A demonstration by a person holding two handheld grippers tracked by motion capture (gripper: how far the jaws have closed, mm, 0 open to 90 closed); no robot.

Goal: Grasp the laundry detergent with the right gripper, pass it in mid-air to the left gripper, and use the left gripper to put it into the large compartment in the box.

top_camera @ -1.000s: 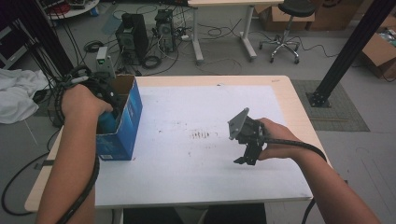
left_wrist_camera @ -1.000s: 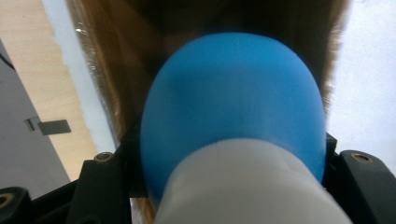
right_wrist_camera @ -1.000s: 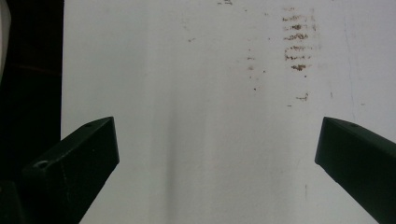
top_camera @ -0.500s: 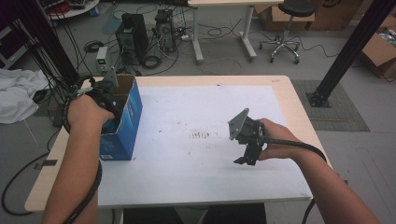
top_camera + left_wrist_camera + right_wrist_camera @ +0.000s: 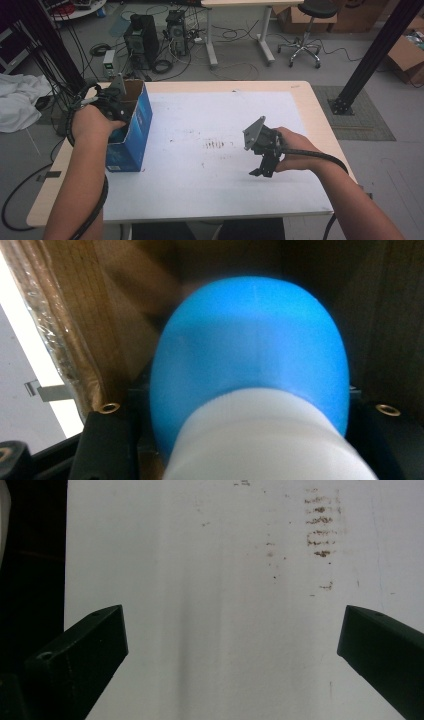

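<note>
A blue cardboard box [image 5: 131, 134] stands open-topped at the table's left edge. My left gripper [image 5: 118, 101] reaches down into it, the hand over the opening. In the left gripper view the gripper [image 5: 245, 412] is shut on a rounded blue object with a white lower part [image 5: 250, 340], and the box's brown inner walls [image 5: 60, 315] surround it. My right gripper [image 5: 262, 171] hovers low over the white tabletop [image 5: 200, 115] at the right, its tips pointing down. Its jaws [image 5: 232, 645] stand wide apart, nothing between them.
Faint brown smudges [image 5: 215, 145] mark the middle of the tabletop. Past the table's far edge are computer towers [image 5: 142, 35], cables, a second desk and a stool [image 5: 305, 30]. A black post [image 5: 370, 55] stands at the far right.
The left hand has shifted slightly at the box, and the gripper's grey plate now shows above the opening. The right gripper has not moved.
</note>
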